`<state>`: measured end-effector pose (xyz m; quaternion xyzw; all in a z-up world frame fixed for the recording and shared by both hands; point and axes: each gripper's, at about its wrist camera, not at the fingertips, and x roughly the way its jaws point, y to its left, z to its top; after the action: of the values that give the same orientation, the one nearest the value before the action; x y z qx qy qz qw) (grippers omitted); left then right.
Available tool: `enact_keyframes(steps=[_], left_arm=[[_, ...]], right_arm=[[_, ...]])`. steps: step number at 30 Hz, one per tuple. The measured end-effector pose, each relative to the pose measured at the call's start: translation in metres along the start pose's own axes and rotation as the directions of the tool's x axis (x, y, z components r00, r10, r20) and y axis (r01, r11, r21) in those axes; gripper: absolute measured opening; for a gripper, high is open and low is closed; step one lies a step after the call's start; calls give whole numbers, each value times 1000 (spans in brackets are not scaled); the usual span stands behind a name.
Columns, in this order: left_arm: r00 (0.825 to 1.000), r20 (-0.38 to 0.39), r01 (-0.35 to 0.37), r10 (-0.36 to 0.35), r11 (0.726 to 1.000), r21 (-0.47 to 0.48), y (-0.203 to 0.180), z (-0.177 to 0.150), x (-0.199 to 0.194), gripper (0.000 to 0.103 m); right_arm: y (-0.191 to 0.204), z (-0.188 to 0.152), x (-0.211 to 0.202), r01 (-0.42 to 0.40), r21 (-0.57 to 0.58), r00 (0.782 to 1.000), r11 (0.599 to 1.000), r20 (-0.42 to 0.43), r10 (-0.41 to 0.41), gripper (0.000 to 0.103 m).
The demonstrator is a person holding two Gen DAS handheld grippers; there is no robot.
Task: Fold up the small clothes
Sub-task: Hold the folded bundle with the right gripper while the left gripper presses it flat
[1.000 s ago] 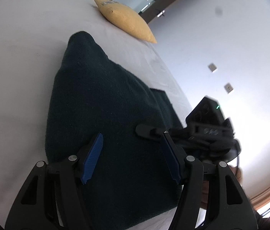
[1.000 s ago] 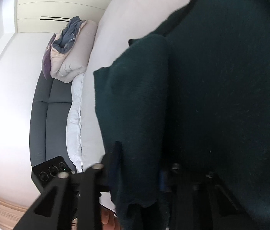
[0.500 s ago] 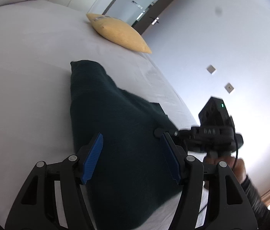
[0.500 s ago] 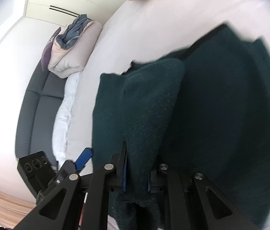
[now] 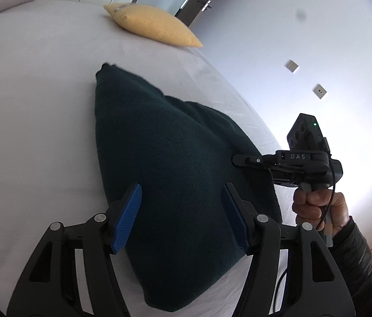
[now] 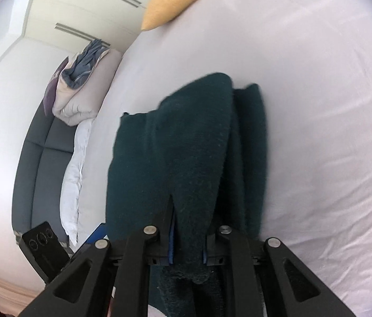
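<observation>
A dark green fleece garment (image 5: 164, 158) lies bunched on the white bed (image 5: 27, 105). My left gripper (image 5: 180, 216) hovers over its near part, open, with its blue pads (image 5: 128, 219) well apart and cloth below them. At the garment's right edge my right gripper (image 5: 238, 159) is held by a person's hand (image 5: 315, 206). In the right wrist view that gripper (image 6: 188, 227) is shut on a thick fold of the garment (image 6: 186, 137), which runs away from the jaws in a long narrow bundle. The pinched cloth hides most of its pads.
A yellow pillow (image 5: 151, 25) lies at the far end of the bed. A folded duvet (image 6: 80, 89) sits on a grey sofa (image 6: 43, 163) beside the bed. A white wall with sockets (image 5: 319, 91) runs along the bed's right side.
The right gripper has closed on a fold of the garment and drawn it along. The garment has gathered into a narrower bundle. Both grippers have pulled back, showing more bed.
</observation>
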<state>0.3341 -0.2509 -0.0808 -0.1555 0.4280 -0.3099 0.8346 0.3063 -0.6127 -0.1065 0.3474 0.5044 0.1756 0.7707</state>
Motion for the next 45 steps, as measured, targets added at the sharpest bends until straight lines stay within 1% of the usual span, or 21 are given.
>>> enact_keyframes(steps=[1, 5, 9, 11, 13, 16, 19, 20, 21, 23, 24, 25, 27, 29, 31, 35, 38, 39, 41, 43, 45], left_arm=[[1000, -5, -1, 1, 1000, 4, 0, -1, 0, 61], [1000, -8, -10, 10, 998, 60, -11, -3, -4, 61], [999, -24, -20, 22, 997, 76, -12, -6, 0, 61], [999, -34, -19, 22, 996, 86, -14, -9, 3, 61], [997, -57, -46, 54, 992, 120, -16, -13, 10, 62], [996, -70, -55, 64, 990, 127, -15, -18, 15, 62], [995, -78, -58, 69, 989, 133, -12, -19, 18, 62], [994, -82, -60, 72, 988, 139, -12, -19, 19, 62], [994, -84, -62, 75, 988, 142, -12, -19, 20, 62], [993, -83, -66, 78, 988, 141, -12, -19, 19, 62], [993, -83, -67, 79, 988, 138, -13, -20, 19, 62], [993, -82, -69, 80, 988, 135, -12, -20, 18, 62], [993, -86, -66, 77, 989, 131, -12, -20, 17, 62], [993, -90, -66, 78, 989, 135, -14, -20, 16, 62], [992, -95, -69, 83, 988, 139, -17, -19, 15, 62], [989, -101, -90, 107, 983, 158, -23, -21, 17, 62], [987, -113, -94, 113, 982, 162, -22, -26, 22, 62], [987, -112, -98, 118, 980, 172, -23, -27, 21, 62], [984, -118, -111, 135, 975, 192, -24, -29, 20, 62], [981, -127, -118, 144, 974, 192, -24, -28, 22, 62], [978, -138, -130, 159, 972, 197, -24, -28, 24, 62]], right_arm=[[-3, -1, 3, 15, -2, 1000, 1000, -9, -15, 15], [-18, 3, -4, -17, 39, 1000, 999, 13, 17, 15], [-18, -2, -4, -15, 45, 1000, 999, 11, 15, 15], [-23, -2, 0, -39, 65, 999, 997, 14, 38, 15], [-32, -5, 2, -64, 86, 998, 994, 24, 63, 13], [-32, -11, 0, -93, 110, 995, 990, 50, 88, 16], [-18, -27, -13, -64, 118, 996, 991, 71, 56, 33], [-12, -34, -17, -57, 109, 996, 992, 74, 49, 44], [-5, -43, -18, -37, 92, 997, 995, 73, 31, 49], [4, -59, -20, 9, 56, 999, 998, 45, -12, 49], [6, -66, -18, 17, 45, 999, 999, 28, -19, 47], [7, -70, -18, 25, 38, 999, 999, 25, -26, 41], [-1, -73, -20, 63, 37, 997, 997, 29, -65, 11], [-19, -72, -28, 13, 99, 999, 995, 46, -18, 10], [-29, -71, -37, -6, 119, 998, 993, 69, -2, 9], [-28, -78, -49, -23, 83, 997, 996, 77, 16, 9], [-57, -84, -37, -20, 133, 999, 991, 52, 13, 8], [-71, -87, -35, -69, 167, 996, 984, 67, 58, 7], [-82, -92, -36, -122, 181, 989, 976, 102, 105, 6], [-86, -96, -36, -137, 162, 986, 977, 116, 119, 5], [-90, -96, -37, -166, 178, 982, 970, 119, 146, 6]])
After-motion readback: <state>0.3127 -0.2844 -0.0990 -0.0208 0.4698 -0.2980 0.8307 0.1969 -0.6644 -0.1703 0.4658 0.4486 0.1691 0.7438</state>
